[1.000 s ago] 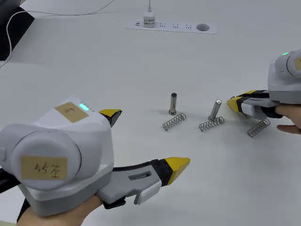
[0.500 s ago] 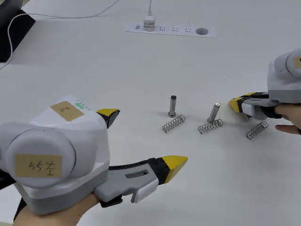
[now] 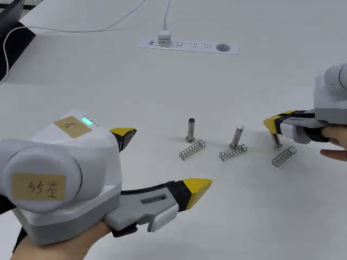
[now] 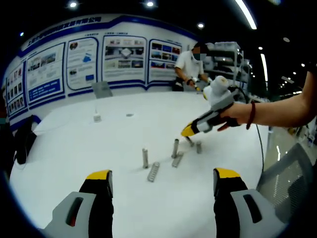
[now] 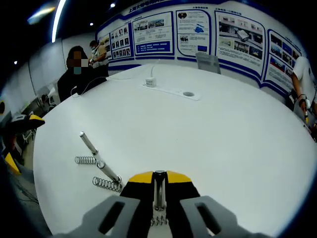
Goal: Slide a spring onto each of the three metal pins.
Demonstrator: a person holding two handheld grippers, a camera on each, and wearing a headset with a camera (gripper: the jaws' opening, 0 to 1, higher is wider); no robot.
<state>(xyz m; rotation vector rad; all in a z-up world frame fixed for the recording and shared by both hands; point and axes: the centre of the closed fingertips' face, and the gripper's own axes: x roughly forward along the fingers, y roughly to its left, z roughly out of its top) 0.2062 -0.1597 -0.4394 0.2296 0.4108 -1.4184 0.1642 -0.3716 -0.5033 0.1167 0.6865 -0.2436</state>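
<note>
White table (image 3: 108, 81): R hand-held gripper (image 5: 158, 179) clamped on pin (image 5: 158, 194); L hand-held gripper (image 4: 163, 174) wide apart.

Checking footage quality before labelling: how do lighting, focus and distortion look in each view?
Head view: soft, even light, only faint shadows beside the springs. Left gripper view: fisheye bows the wall posters, ceiling lights glare. Right gripper view: the table edge curves, and the metal pin in the right gripper looks slightly soft.
</note>
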